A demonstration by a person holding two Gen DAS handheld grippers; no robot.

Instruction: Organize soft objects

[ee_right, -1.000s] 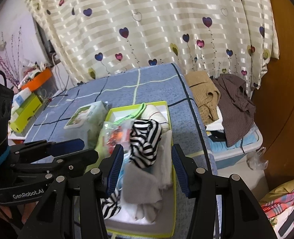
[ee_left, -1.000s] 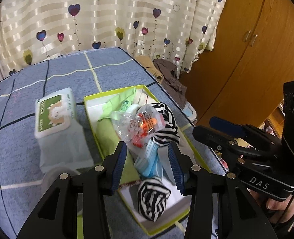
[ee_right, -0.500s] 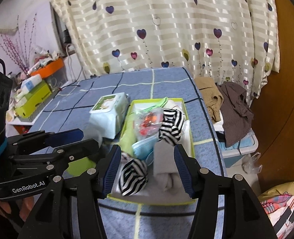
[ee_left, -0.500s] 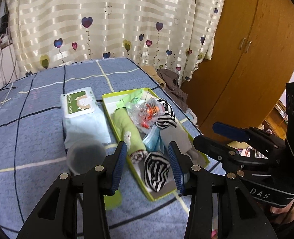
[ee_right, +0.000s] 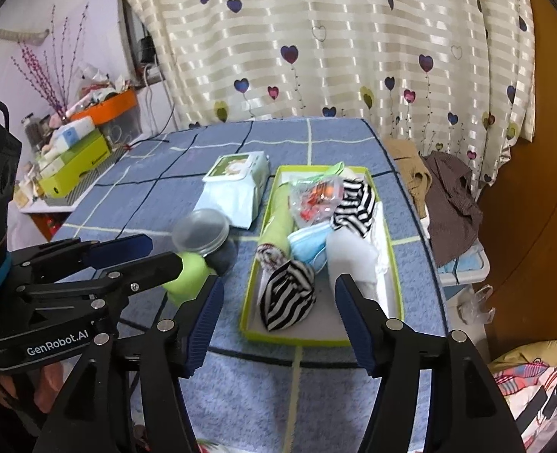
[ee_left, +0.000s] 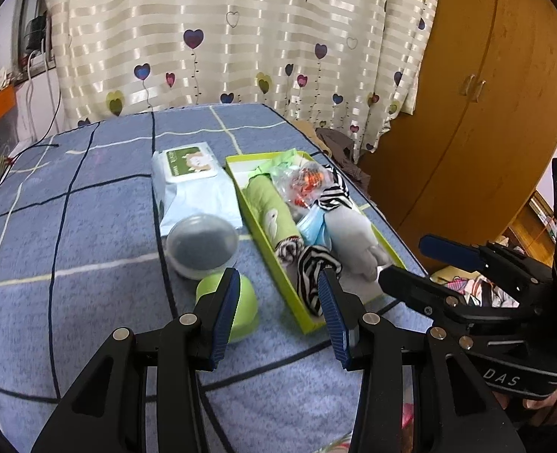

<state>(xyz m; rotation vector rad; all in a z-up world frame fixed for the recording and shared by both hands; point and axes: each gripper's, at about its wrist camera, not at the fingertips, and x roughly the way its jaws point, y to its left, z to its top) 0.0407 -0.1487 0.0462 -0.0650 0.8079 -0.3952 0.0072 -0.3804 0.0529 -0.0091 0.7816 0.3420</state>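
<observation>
**Neatly boxed: soft goods fill a green tray as two claws hang empty**

Here, a shallow lime-green box (ee_right: 397, 264) sits on a blue grid-patterned counter (ee_left: 71, 234), packed with soft items: a rolled green cloth (ee_left: 269, 205), striped black-and-white socks (ee_right: 286, 294), a blue face mask (ee_right: 308, 245), a grey fabric piece (ee_left: 350, 234) and a crinkled clear packet (ee_right: 316, 198). Just beside the box lie a wipes pack (ee_left: 190, 181), a clear-lidded round jar (ee_left: 202, 243) and a green round container (ee_left: 246, 309). The left claw (ee_left: 278, 311) hangs wide, holding nothing, above the box's near corner. The right claw (ee_right: 278, 324) is likewise spread wide and empty before the box's near end.
</observation>
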